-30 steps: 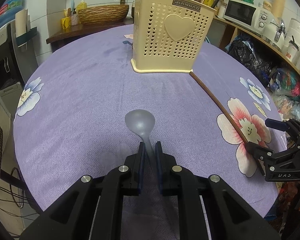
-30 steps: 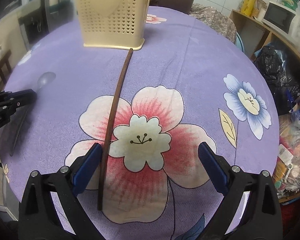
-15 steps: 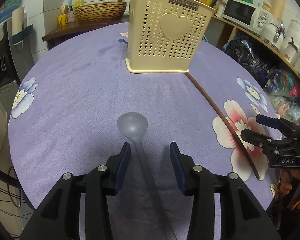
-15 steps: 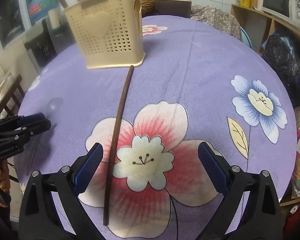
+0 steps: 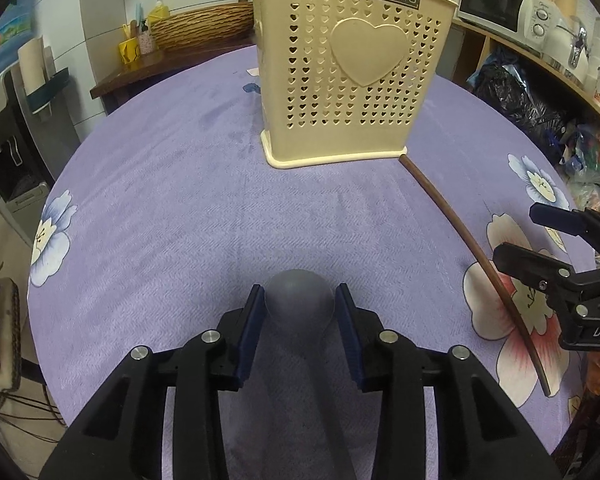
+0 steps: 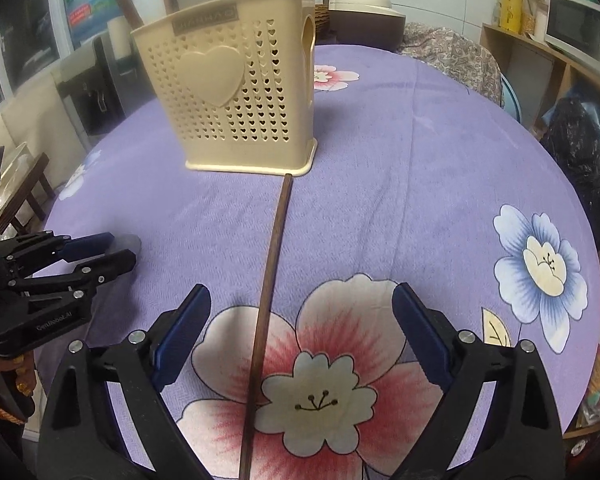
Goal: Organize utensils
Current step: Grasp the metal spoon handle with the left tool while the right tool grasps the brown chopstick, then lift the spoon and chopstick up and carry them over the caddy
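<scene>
A: So, where does the grey plastic spoon (image 5: 300, 302) lie?

B: On the purple worktop (image 5: 180, 200), bowl between the closing left gripper (image 5: 299, 320) jaws, unpinched, handle running nearward. The right gripper (image 6: 300, 332) gapes astride the brown wooden chopstick (image 6: 270, 280).

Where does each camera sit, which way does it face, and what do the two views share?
Left wrist: on the left gripper, angled down at the grey spoon between its closing jaws; its own fingers show, right gripper at the edge.
Right wrist: on the right gripper, open astride the brown chopstick; a hand shows.
Shared: cream utensil holder, chopstick, purple floral tablecloth.
</scene>
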Demonstrator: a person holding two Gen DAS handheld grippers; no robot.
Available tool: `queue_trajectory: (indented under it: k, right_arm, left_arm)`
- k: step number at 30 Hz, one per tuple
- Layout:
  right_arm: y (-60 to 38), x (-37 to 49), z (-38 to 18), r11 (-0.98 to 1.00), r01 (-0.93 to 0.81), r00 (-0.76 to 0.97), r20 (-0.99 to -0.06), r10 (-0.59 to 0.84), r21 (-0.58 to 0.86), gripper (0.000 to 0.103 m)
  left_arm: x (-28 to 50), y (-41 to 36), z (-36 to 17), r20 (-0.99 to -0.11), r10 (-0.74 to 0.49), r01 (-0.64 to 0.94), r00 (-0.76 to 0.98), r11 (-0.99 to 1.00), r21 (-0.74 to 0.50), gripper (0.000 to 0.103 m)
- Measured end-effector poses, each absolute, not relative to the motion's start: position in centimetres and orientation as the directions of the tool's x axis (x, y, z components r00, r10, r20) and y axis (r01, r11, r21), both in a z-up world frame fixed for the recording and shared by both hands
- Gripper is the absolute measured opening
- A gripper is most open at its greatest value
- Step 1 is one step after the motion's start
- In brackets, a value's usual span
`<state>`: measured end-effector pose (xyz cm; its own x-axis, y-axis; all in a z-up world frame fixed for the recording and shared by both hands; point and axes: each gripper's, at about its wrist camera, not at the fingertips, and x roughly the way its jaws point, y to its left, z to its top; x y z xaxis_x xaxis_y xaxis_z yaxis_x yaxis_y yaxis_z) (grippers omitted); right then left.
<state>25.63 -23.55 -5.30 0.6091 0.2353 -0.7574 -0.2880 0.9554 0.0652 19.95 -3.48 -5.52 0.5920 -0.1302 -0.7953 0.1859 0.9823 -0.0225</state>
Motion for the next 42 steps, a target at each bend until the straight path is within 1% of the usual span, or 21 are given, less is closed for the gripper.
queue_trajectory:
  k: [3,7,12,15,17,18,20,21,23,26,28,30,31,32,37,42]
  right_arm:
    - [-23.3,26.1,-5.2,0.954,-0.294,0.605,-0.761,0.237,0.064,0.091]
    - [-23.0,26.5,-5.2,0.951,-0.3,0.599,-0.763,0.244,0.068,0.091]
    - [-22.8,27.6,-5.3,0.948,-0.302,0.585,-0.766,0.266,0.098,0.084]
    - [-22.4,28.6,-5.5,0.944,-0.31,0.57,-0.773,0.28,0.113,0.075]
    - [-21.9,29.4,-5.7,0.941,-0.319,0.555,-0.781,0.286,0.118,0.067]
    - [-21.7,29.7,-5.8,0.94,-0.32,0.552,-0.784,0.283,0.115,0.065]
    - [-21.2,30.5,-5.9,0.943,-0.318,0.549,-0.791,0.27,0.1,0.057]
    - [-21.0,30.9,-6.0,0.943,-0.317,0.547,-0.795,0.264,0.096,0.055]
    - [-20.7,31.5,-6.1,0.946,-0.312,0.541,-0.802,0.253,0.088,0.048]
    - [-20.1,32.5,-6.4,0.949,-0.307,0.529,-0.816,0.233,0.072,0.041]
    - [-19.5,33.1,-6.6,0.952,-0.302,0.526,-0.825,0.207,0.047,0.038]
    - [-19.1,33.4,-6.7,0.954,-0.3,0.53,-0.829,0.18,0.015,0.03]
    - [-19.0,33.6,-6.7,0.952,-0.305,0.523,-0.832,0.185,0.02,0.023]
    - [-18.9,33.7,-6.7,0.951,-0.307,0.519,-0.834,0.188,0.023,0.018]
    - [-18.9,34.1,-6.6,0.944,-0.329,0.506,-0.838,0.203,0.03,0.009]
    - [-19.6,33.1,-5.0,0.932,-0.35,0.522,-0.807,0.277,0.093,0.008]
  left_arm:
    - [20.1,-4.0,-5.5,-0.796,-0.133,0.195,0.591,0.981,-0.019,0.036]
    - [20.2,-3.9,-4.9,-0.783,-0.158,0.2,0.602,0.979,-0.045,0.036]
    - [19.8,-3.0,-2.4,-0.73,-0.192,0.193,0.656,0.978,-0.084,0.036]
    - [19.4,-2.8,-0.8,-0.695,-0.208,0.196,0.688,0.976,-0.097,0.036]
    - [19.1,-2.7,0.3,-0.669,-0.22,0.199,0.71,0.974,-0.108,0.036]
    - [19.0,-2.6,0.7,-0.659,-0.225,0.2,0.718,0.973,-0.115,0.036]
    - [18.6,-2.5,1.7,-0.633,-0.233,0.197,0.738,0.972,-0.128,0.036]
    - [18.5,-2.4,2.1,-0.621,-0.234,0.195,0.748,0.972,-0.131,0.036]
    - [18.0,-2.3,2.9,-0.597,-0.241,0.198,0.765,0.971,-0.137,0.036]
    - [17.6,-2.3,3.5,-0.579,-0.247,0.207,0.777,0.969,-0.136,0.036]
    - [17.3,-2.4,3.9,-0.566,-0.248,0.211,0.786,0.969,-0.132,0.036]
    - [17.3,-2.4,4.1,-0.559,-0.249,0.213,0.791,0.968,-0.129,0.036]
    - [17.1,-2.4,4.1,-0.557,-0.249,0.214,0.792,0.968,-0.129,0.036]
    - [17.1,-2.2,4.0,-0.554,-0.251,0.215,0.794,0.968,-0.131,0.036]
    - [16.9,-1.9,4.0,-0.546,-0.253,0.215,0.799,0.967,-0.133,0.036]
    - [16.8,-1.9,4.0,-0.545,-0.25,0.212,0.8,0.968,-0.134,0.036]
